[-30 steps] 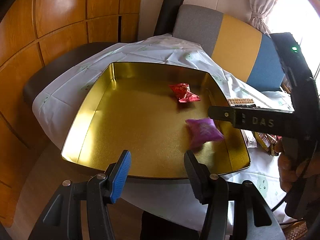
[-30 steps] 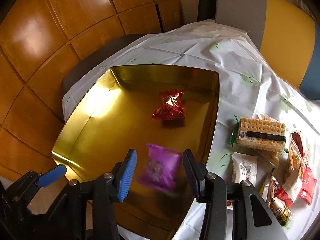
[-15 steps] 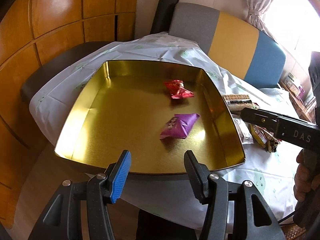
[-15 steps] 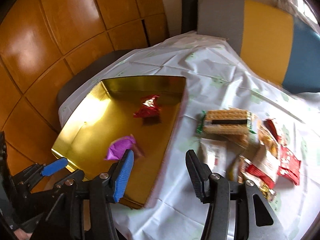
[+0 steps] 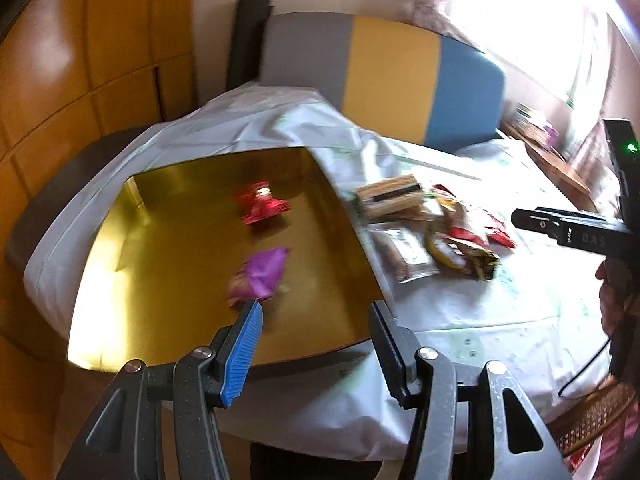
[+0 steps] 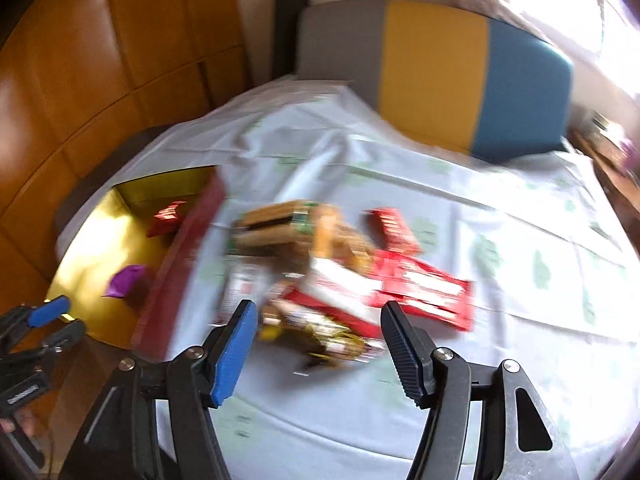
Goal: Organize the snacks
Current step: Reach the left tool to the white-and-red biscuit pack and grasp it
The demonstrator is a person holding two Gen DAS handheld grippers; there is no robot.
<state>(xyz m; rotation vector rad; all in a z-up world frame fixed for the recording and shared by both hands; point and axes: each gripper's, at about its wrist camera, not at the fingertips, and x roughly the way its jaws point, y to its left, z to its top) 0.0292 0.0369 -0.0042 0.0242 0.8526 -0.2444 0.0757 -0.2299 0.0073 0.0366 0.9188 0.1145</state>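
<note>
A gold tin tray [image 5: 168, 280] holds a purple snack packet [image 5: 262, 274] and a red packet [image 5: 260, 204]. My left gripper [image 5: 316, 320] hangs open and empty over the tray's near right corner. To the tray's right lies a heap of snacks [image 6: 328, 276] on the white cloth: a cracker pack [image 6: 276, 224], red wrappers [image 6: 420, 284], a gold packet [image 6: 320, 336]. My right gripper [image 6: 316, 320] hovers above the heap's near side, its jaws opening with nothing pressed between them. The same heap of snacks [image 5: 432, 224] and tray [image 6: 100, 240] show in the other views.
The round table carries a white cloth [image 6: 520, 264] with green prints. Behind it stands a chair back [image 6: 432, 68] in grey, yellow and blue. Wooden panelling [image 5: 80, 60] fills the left. A bright window is at the upper right.
The purple packet dropped from my right gripper into the tray. My right gripper swung right, from over the tray to over the snack heap, and widened. The left gripper shifted right, still open.
</note>
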